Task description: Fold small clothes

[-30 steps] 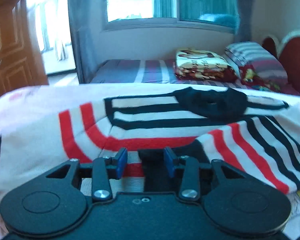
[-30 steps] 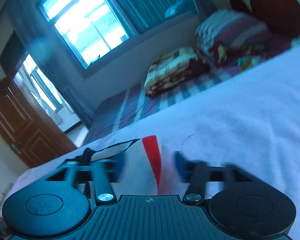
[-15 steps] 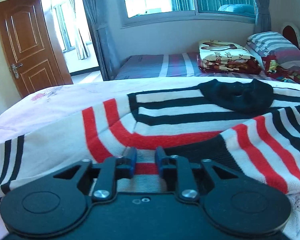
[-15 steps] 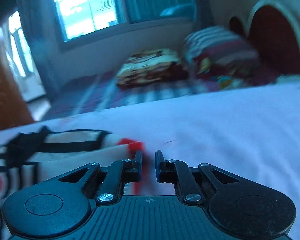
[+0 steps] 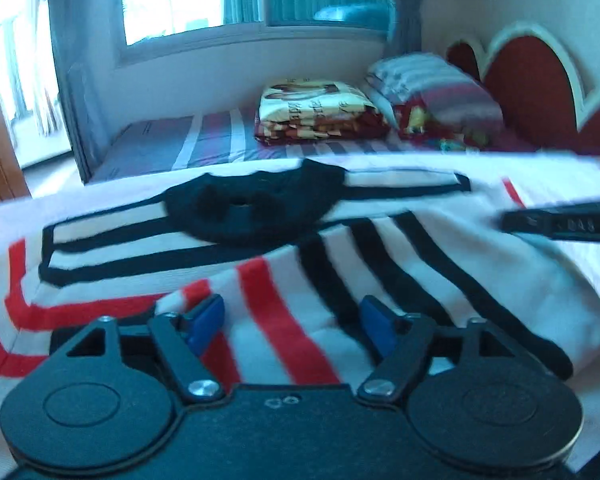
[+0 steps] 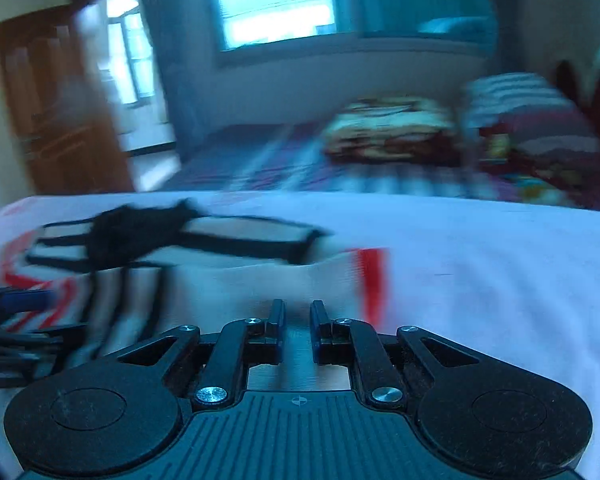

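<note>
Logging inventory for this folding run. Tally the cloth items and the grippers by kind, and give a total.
striped sweater: 1
folded blanket: 1
striped pillow: 1
grippers: 2, the left gripper and the right gripper
Total: 5

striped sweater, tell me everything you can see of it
The striped sweater looks like a soft cream knit with red and black stripes and a black collar. It lies on the pale bed sheet, one striped part folded over the body. The left gripper is open just above it; the right gripper is nearly shut at its edge.
</note>
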Demonstrator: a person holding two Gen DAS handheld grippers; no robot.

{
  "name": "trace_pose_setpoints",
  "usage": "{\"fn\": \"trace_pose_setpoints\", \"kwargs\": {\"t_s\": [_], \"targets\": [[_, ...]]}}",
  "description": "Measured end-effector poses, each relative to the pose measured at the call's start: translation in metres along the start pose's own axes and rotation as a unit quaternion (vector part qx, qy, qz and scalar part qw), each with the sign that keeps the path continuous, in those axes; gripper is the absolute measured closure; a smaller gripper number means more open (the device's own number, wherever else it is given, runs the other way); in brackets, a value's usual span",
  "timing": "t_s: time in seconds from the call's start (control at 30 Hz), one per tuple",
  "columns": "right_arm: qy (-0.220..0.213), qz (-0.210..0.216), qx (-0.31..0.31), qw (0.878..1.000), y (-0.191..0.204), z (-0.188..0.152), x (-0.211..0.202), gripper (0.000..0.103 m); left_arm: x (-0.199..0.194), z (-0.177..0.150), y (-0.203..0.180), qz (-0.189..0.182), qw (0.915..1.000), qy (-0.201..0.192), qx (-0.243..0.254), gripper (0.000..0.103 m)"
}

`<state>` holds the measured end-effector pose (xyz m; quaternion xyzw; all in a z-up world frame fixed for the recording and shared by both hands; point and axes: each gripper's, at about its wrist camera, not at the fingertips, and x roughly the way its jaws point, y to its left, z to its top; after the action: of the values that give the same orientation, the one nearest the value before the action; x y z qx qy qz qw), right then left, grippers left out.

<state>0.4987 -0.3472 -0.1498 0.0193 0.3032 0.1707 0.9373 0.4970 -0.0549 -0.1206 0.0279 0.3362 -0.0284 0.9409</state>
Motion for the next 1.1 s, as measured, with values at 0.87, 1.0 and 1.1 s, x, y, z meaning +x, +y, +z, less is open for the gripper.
{"fn": "trace_pose_setpoints", "kwargs": {"t_s": [0.87, 1.0, 1.1], "targets": [[-0.011, -0.02, 0.089, 0.996, 0.063, -0.049, -0.11, 0.078, -0.101, -0.057, 0.085, 0.0, 0.996, -0.056, -0.069, 0.031], [-0.008, -0.026, 0.124, 0.992, 0.092, -0.056, -0.121, 0.078, -0.151, -0.095, 0.179, 0.047, 0.9857, -0.062, -0.15, 0.04], [-0.007, -0.019, 0.159, 0.987, 0.118, -0.054, -0.121, 0.078, -0.18, -0.12, 0.252, 0.09, 0.9692, -0.064, -0.22, 0.043]]}}
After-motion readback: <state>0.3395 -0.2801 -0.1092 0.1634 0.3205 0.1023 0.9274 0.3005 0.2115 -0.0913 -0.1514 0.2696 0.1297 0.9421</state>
